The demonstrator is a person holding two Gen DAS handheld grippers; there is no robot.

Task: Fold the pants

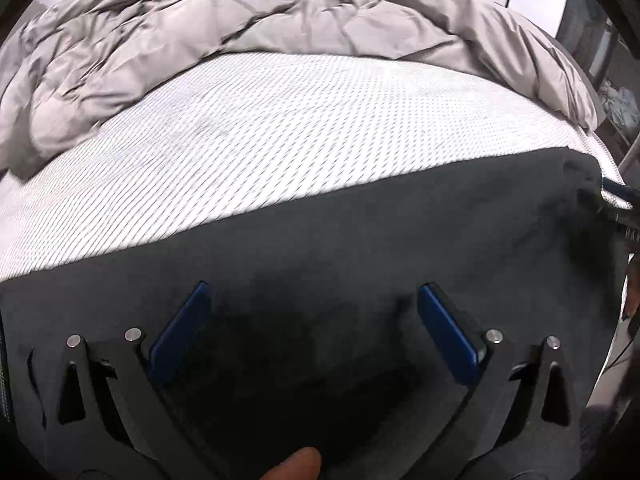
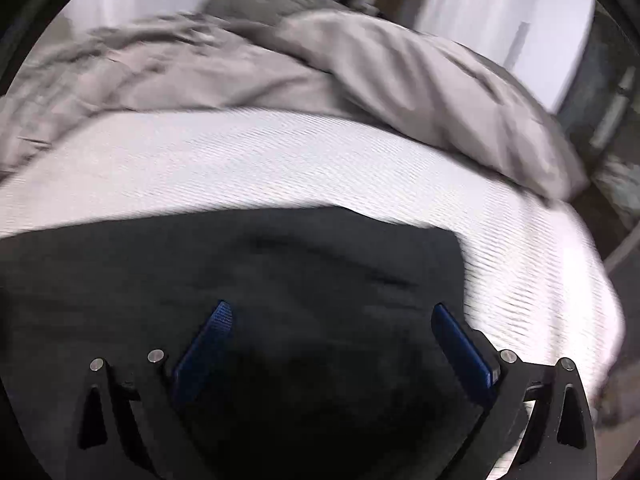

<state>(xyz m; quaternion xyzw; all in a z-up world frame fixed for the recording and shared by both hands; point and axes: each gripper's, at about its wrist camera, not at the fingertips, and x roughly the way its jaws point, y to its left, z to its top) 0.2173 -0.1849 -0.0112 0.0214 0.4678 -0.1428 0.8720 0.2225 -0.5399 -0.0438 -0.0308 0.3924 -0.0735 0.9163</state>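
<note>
From the left wrist camera, the left gripper [image 1: 314, 292] hangs low over the dark pants [image 1: 360, 220], its two blue-padded fingers [image 1: 180, 332] spread wide apart with nothing between them but the cloth beneath. The pants lie flat on the near part of the white textured mattress [image 1: 260, 120], a broad dark band whose long axis runs across the view from left to right; its far edge slants from low on the left to higher on the right, where the fabric ends near the mattress corner. Which end is waist and which is hem cannot be told. A fingertip [image 1: 296, 466] shows at the bottom edge, below the gripper. Behind the bare stretch of mattress a rumpled grey duvet [image 1: 200, 28] is heaped along the far side. From the right wrist camera — the picture is smeared by motion — the right gripper [image 2: 330, 308] also sits just above the pants [image 2: 280, 264], jaws wide apart and gripping nothing. Here the dark fabric fills the lower left and middle, and its right-hand end stops at a fairly square corner just beyond the right finger, with white mattress [image 2: 520, 280] bare past it. The grey duvet [image 2: 360, 80] lies bunched beyond.
</note>
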